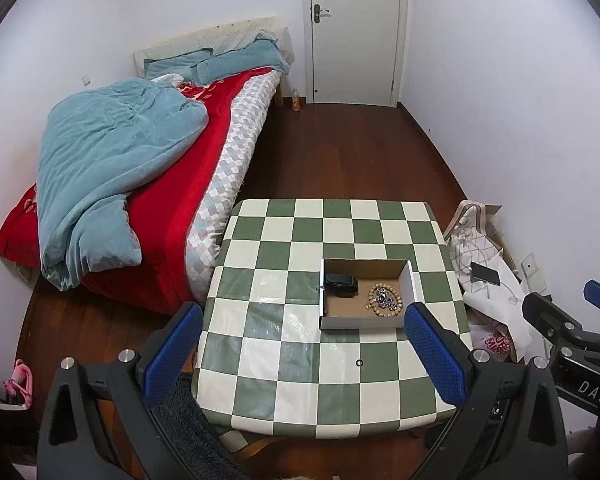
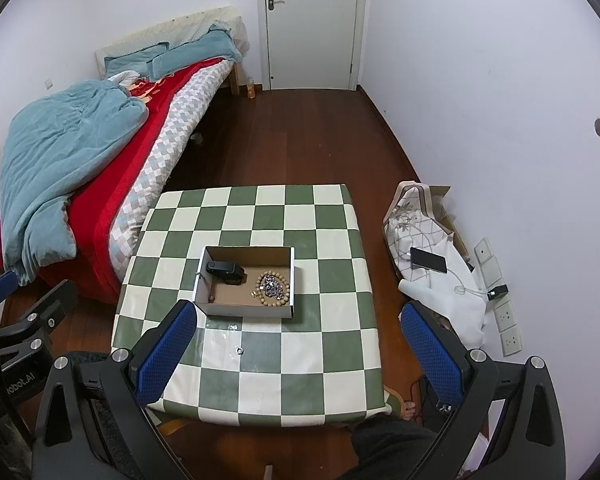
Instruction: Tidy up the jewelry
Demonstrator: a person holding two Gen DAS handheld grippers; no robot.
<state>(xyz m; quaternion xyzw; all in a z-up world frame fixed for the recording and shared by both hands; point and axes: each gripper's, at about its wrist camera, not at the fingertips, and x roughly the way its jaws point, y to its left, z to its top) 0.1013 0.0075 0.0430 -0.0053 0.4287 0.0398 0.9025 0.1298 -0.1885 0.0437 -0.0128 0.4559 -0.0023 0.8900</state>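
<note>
Small ring (image 2: 240,350) lies loose on the checked counter (image 2: 332,360), just short of the box (image 2: 246,310) that holds the beads (image 2: 271,285). Right claw (image 2: 296,352) wide, empty, ring toward its left finger. Left claw (image 1: 302,354) wide, empty; ring (image 1: 359,362) toward its right finger. Neither clearly nearer.

This is a bedroom in a home. An unmade bed (image 1: 148,168) fills the 10 o'clock side, with a crumpled teal duvet (image 1: 112,172), a red blanket (image 1: 172,208) and pillows (image 1: 180,65) against a headboard. At 12 o'clock a white door (image 1: 354,32) with a lever handle stands shut in a plain white wall. The floor (image 1: 340,152) is dark wood boards. A low bench (image 1: 332,344) under a green-and-white checked cloth stands at the centre. At 3 o'clock a phone (image 2: 429,260) lies charging near wall sockets (image 2: 504,314).
</note>
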